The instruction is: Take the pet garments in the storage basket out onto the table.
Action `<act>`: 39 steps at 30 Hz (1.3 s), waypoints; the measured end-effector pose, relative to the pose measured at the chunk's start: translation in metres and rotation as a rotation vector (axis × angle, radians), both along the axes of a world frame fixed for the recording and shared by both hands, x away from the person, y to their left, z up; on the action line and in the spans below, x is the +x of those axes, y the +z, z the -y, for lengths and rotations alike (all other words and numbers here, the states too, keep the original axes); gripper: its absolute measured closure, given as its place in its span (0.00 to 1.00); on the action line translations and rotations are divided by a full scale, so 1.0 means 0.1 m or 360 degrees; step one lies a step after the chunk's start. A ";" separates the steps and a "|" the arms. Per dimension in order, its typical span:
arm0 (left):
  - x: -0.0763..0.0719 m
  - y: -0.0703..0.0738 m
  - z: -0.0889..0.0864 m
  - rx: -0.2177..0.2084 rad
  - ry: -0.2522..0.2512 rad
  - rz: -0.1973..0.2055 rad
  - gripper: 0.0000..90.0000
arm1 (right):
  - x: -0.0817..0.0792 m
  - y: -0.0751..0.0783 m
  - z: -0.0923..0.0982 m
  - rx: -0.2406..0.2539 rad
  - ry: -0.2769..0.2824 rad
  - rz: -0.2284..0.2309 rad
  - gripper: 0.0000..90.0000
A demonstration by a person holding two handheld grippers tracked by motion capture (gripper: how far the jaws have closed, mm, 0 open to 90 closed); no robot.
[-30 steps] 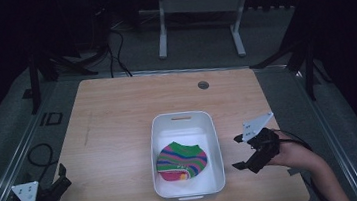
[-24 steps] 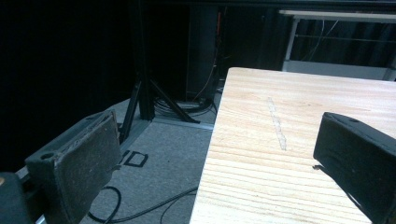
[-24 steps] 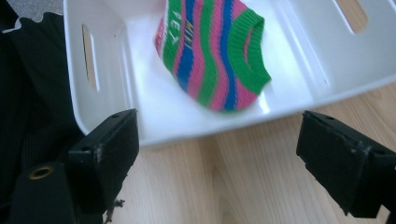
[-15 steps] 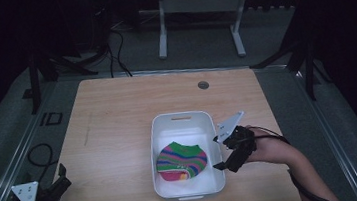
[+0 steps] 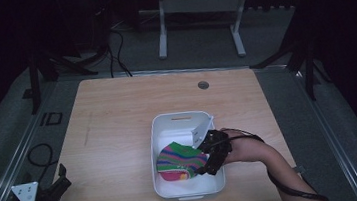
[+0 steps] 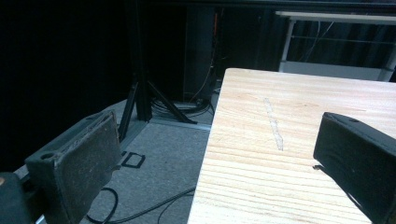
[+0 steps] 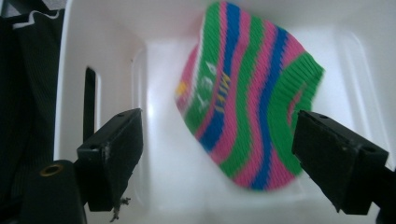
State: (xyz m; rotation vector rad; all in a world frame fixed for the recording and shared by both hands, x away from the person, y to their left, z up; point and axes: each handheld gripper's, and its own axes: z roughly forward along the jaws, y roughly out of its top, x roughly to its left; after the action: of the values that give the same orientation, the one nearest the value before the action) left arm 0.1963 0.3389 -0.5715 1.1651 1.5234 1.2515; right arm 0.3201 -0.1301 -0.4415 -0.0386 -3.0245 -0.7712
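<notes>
Right jaws: spread wide and empty; in the right gripper view the two black pads stand on either side of the striped knit cloth without touching it.
Right gripper (image 5: 208, 165): reaches over the right rim into the bin, angled down toward the cloth, with its grey three-cornered plate tilted up on the far side.
Step in hand: judged to be a reach for the cloth, with the grip not yet made.
Doing it well: lower until the pads straddle a raised fold or the ribbed green edge, not the flat middle; close only once fabric sits between them, so the pads pinch knit and do not scrape the bin floor. Keep off the near wall, which lies just beside the left pad in the right gripper view.
Cloth: a soft knit piece in wavy green, pink and blue stripes with small yellow lettering (image 7: 250, 95); it lies crumpled in the near half of the bin and will likely drape and sag once lifted.
Container: a white rectangular plastic bin with slotted handles (image 5: 159, 132), right of centre at the near edge of the tabletop; it holds the cloth alone, and its far half is bare.
Left jaws: wide apart, holding nothing.
Left gripper (image 5: 50, 192): rests at the near left corner of the light wooden tabletop (image 5: 118, 117), well apart from the bin.
</notes>
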 end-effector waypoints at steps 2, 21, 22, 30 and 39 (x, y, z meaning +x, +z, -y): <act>0.00 0.00 0.00 0.0000 -0.0001 0.0000 0.01 | 0.00 -0.04 -0.11 -0.0018 0.0028 -0.0009 0.18; 0.00 0.00 -0.01 -0.0012 -0.0008 0.0008 0.01 | 0.00 -0.50 -0.66 -0.0205 0.0142 -0.0004 0.22; 0.00 0.00 -0.01 -0.0014 -0.0008 0.0008 0.01 | 0.00 -0.53 -0.67 -0.0218 0.0142 -0.0002 0.22; 0.00 0.00 -0.01 -0.0014 -0.0010 0.0007 0.01 | -0.01 -0.70 -0.75 -0.0309 0.0144 0.0014 0.37; 0.00 0.00 -0.01 -0.0017 -0.0001 0.0004 0.01 | -0.06 -0.64 -0.73 -0.0311 0.0137 0.0197 0.80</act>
State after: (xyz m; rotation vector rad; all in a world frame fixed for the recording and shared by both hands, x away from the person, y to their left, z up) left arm 0.1962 0.3400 -0.5715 1.1567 1.5259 1.2424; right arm 0.3142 -0.0568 -0.5055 0.1409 -3.1822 -0.4870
